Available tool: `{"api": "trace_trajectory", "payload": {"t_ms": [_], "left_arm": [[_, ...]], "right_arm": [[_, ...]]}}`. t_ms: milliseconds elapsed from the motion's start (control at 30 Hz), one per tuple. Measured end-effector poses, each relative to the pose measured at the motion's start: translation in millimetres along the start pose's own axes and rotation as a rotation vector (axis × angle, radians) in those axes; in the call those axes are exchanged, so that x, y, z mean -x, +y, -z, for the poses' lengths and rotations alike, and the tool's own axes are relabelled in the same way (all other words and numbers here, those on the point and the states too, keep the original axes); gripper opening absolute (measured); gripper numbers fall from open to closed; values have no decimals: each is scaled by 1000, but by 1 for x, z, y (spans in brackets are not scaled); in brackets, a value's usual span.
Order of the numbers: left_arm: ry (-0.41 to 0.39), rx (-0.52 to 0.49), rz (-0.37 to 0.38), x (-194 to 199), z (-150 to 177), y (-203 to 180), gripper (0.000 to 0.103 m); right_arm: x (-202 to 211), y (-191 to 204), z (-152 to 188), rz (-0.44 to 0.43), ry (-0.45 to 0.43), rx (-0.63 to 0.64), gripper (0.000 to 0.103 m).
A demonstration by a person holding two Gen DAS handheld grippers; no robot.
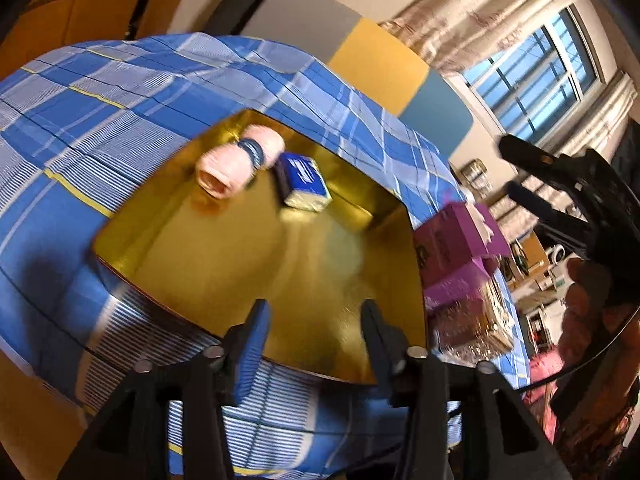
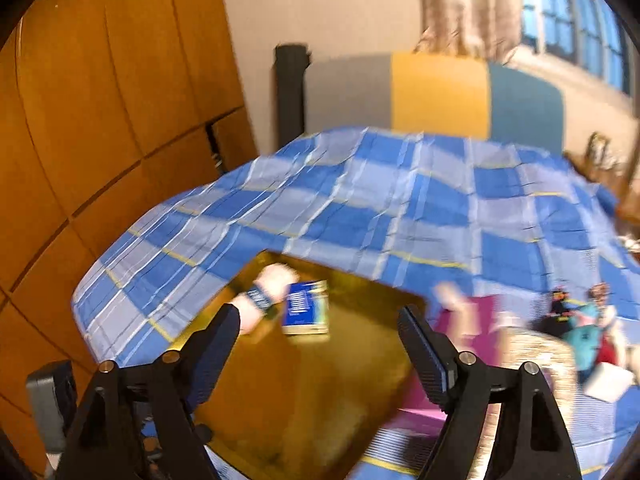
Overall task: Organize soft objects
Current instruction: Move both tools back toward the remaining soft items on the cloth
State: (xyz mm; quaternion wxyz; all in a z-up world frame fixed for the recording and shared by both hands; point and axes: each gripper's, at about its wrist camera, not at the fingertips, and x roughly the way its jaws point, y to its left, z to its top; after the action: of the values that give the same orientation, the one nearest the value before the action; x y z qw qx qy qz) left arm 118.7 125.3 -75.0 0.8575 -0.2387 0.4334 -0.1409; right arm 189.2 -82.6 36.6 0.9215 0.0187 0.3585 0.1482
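Observation:
A shallow gold tray (image 1: 240, 260) lies on a blue plaid cloth (image 1: 100, 120). At its far end rest a rolled pink towel (image 1: 232, 168) bound with a blue band and, touching it, a small blue pack (image 1: 306, 182). My left gripper (image 1: 315, 310) is open over the tray's near edge, with nothing between its fingers. My right gripper (image 2: 320, 316) is open and empty too, hovering above the tray (image 2: 320, 400) short of the towel (image 2: 276, 278) and the pack (image 2: 306, 312). In the left wrist view the right gripper (image 1: 510, 166) shows at the far right, a hand behind it.
Purple boxes (image 1: 452, 240) and a patterned box (image 1: 480, 320) stand just right of the tray. Small colourful toys (image 2: 588, 316) lie farther right on the cloth. A grey, yellow and teal headboard (image 2: 440, 92) rises behind; wooden panels (image 2: 100, 120) stand to the left.

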Motion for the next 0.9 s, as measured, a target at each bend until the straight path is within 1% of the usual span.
{"api": "trace_trajectory", "payload": {"t_ms": [100,167,267,333,500,533,600,733,767,833,900], "left_arm": [[19,-6,24,-5,7,-10,52],[24,-23,31,-8,11,-19,53],[30,-67,41,-12,15,-37,54],[37,-95,57,-14,18,-48,54],[53,-182,105,-18,27,-84,55],[56,-195,111,-19,28,-91,55],[68,-230,122,-22,32,-106,55],[81,-278,145,-29,38,-128,55],[94,-295,147,-32,39,-136,55],[97,-324,140,-34,42,-148,55],[101,-337,153,-35,46,-159,55]], "right_arm": [[26,-32,8,67,-39,-14,82],[41,-59,16,111,-57,-49,83],[57,-98,29,178,-57,-99,83],[66,-120,38,225,-56,-123,83],[86,-192,67,343,-37,-216,84],[85,-209,73,377,-24,-228,84],[81,-239,84,417,-2,-249,84],[70,-318,103,507,65,-336,84],[69,-331,106,526,68,-353,84],[70,-373,112,577,71,-420,84],[71,-402,117,598,76,-480,84]]}}
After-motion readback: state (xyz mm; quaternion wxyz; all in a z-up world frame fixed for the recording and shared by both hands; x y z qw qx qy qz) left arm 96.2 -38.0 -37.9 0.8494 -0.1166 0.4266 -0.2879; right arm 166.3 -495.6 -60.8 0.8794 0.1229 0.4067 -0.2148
